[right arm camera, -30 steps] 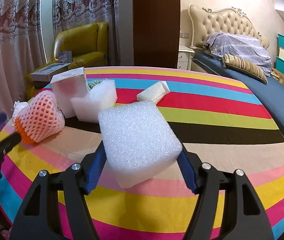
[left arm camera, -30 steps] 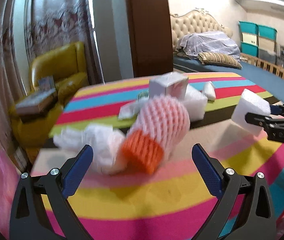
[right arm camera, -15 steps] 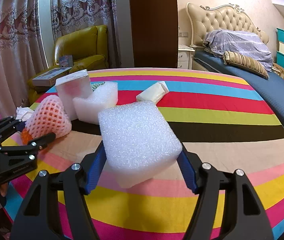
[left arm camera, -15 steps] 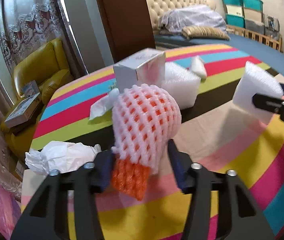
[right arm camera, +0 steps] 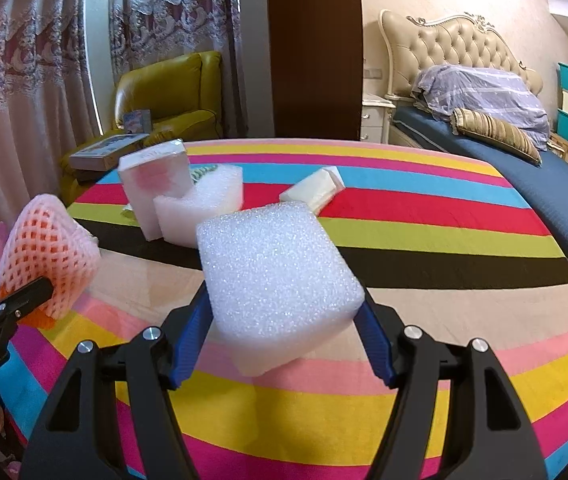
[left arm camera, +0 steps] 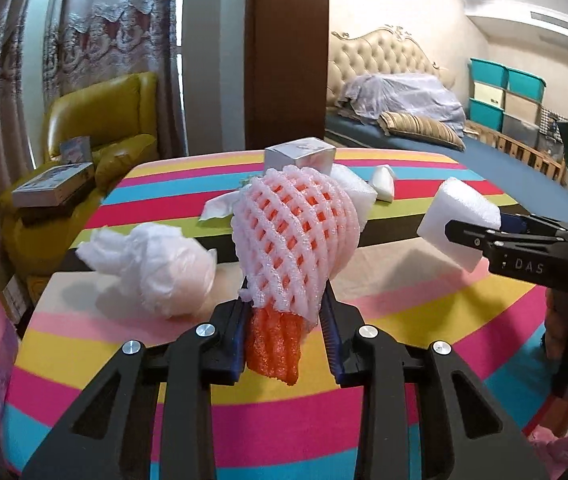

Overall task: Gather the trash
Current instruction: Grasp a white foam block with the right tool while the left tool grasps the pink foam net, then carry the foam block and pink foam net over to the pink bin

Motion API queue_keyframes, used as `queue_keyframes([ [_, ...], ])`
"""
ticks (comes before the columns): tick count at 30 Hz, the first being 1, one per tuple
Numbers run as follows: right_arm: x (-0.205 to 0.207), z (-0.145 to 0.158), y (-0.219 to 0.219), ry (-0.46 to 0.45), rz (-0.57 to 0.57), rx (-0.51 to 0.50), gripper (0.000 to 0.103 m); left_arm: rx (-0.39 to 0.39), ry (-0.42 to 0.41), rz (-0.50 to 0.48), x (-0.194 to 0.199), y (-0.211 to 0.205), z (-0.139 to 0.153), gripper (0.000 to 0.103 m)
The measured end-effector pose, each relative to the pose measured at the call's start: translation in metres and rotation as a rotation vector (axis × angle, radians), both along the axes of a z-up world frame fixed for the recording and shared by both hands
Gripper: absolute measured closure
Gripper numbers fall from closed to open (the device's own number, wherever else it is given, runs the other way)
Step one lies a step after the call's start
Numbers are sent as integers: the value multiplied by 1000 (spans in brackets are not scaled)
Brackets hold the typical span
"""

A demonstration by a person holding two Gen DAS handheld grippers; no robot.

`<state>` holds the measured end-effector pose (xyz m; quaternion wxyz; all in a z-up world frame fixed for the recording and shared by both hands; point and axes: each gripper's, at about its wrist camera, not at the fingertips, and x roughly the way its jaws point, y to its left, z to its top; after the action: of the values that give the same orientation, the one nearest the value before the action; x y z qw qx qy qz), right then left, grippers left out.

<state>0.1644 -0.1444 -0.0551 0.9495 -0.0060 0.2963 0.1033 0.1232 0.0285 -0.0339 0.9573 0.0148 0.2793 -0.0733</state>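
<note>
Foam fills both tools: the left gripper [left arm camera: 285, 334] pinches the orange tail of a pink fruit net [left arm camera: 293, 236] held just above the striped table [left arm camera: 423, 316], and the right gripper [right arm camera: 282, 336] clamps a white foam block [right arm camera: 278, 280] at its 12 o'clock. Both pieces are soft, so a gentle, steady squeeze probably suffices while carrying them off. A crumpled white bag [left arm camera: 156, 266] at the left gripper's 10 o'clock remains to collect.
</note>
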Motion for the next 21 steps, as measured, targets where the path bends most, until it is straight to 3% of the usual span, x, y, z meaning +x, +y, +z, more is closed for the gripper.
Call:
queue_keyframes([
  [6,-12,4,6,-30,28,27,37,2,-28,20,-11,2,6,72],
  [21,-62,19,53,-147,220,-23,37,-6,-54,68,-23,11,7,72],
])
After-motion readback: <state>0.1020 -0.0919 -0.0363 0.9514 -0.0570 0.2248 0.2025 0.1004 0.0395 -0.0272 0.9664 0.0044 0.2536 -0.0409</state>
